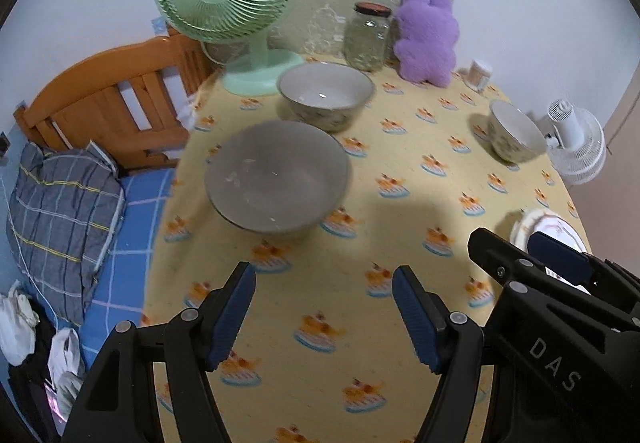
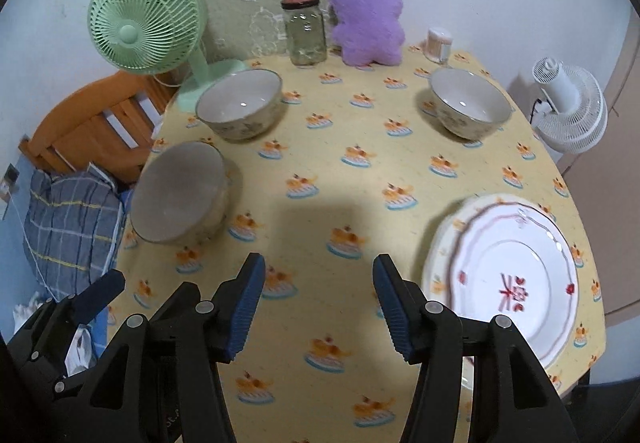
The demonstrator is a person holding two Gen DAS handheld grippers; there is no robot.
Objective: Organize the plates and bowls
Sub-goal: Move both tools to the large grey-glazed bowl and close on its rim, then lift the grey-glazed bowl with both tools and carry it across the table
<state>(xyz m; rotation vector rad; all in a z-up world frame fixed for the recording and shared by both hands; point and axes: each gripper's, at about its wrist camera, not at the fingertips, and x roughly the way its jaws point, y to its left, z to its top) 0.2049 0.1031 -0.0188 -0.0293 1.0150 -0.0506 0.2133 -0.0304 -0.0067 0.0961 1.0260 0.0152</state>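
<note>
Three bowls stand on the yellow tablecloth (image 2: 344, 203). A large grey bowl (image 1: 276, 179) is nearest, ahead of my open, empty left gripper (image 1: 324, 315); it also shows in the right wrist view (image 2: 180, 195). A patterned bowl (image 1: 326, 95) (image 2: 240, 103) stands behind it. A second patterned bowl (image 1: 516, 131) (image 2: 470, 103) stands at the far right. Stacked white plates (image 2: 508, 271) with red decoration lie at the near right, just right of my open, empty right gripper (image 2: 318, 307). In the left wrist view the plates (image 1: 548, 231) are partly hidden by the right gripper.
At the back stand a green fan (image 2: 140, 19), a glass jar (image 2: 306, 31), a purple plush toy (image 2: 368, 19) and a small container (image 2: 439, 43). A white fan (image 2: 572, 107) stands beyond the table's right edge. A bed with an orange headboard (image 1: 108, 99) lies left.
</note>
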